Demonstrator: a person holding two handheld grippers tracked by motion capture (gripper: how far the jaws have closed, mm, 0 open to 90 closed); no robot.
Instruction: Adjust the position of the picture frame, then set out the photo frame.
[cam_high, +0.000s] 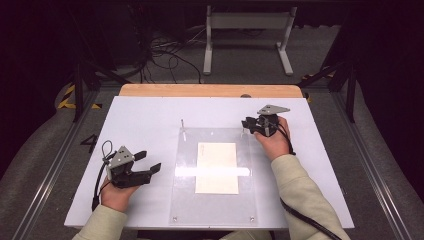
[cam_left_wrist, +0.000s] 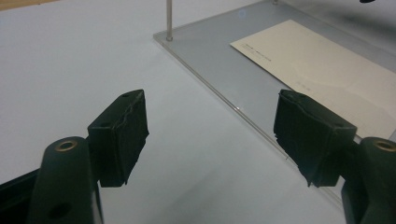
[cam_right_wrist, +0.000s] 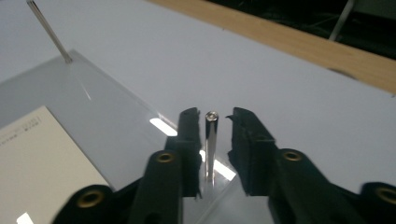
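Observation:
A clear acrylic plate (cam_high: 185, 200) lies in the middle of the white table, with a cream sheet of paper (cam_high: 216, 167) flat under or on it. Thin metal posts stand upright at its two far corners. My right gripper (cam_high: 248, 123) is at the far right corner. In the right gripper view its jaws flank that post (cam_right_wrist: 210, 144), the left pad close to it and a small gap on the right. My left gripper (cam_high: 150, 160) hovers left of the plate, open wide and holding nothing (cam_left_wrist: 210, 126). The other post (cam_high: 183, 129) stands free.
The table's wooden far edge (cam_high: 210, 90) runs behind the white board. Beyond it on the floor stand a white frame (cam_high: 245, 35) and loose cables (cam_high: 160, 55). A bright glare stripe (cam_high: 212, 171) crosses the plate.

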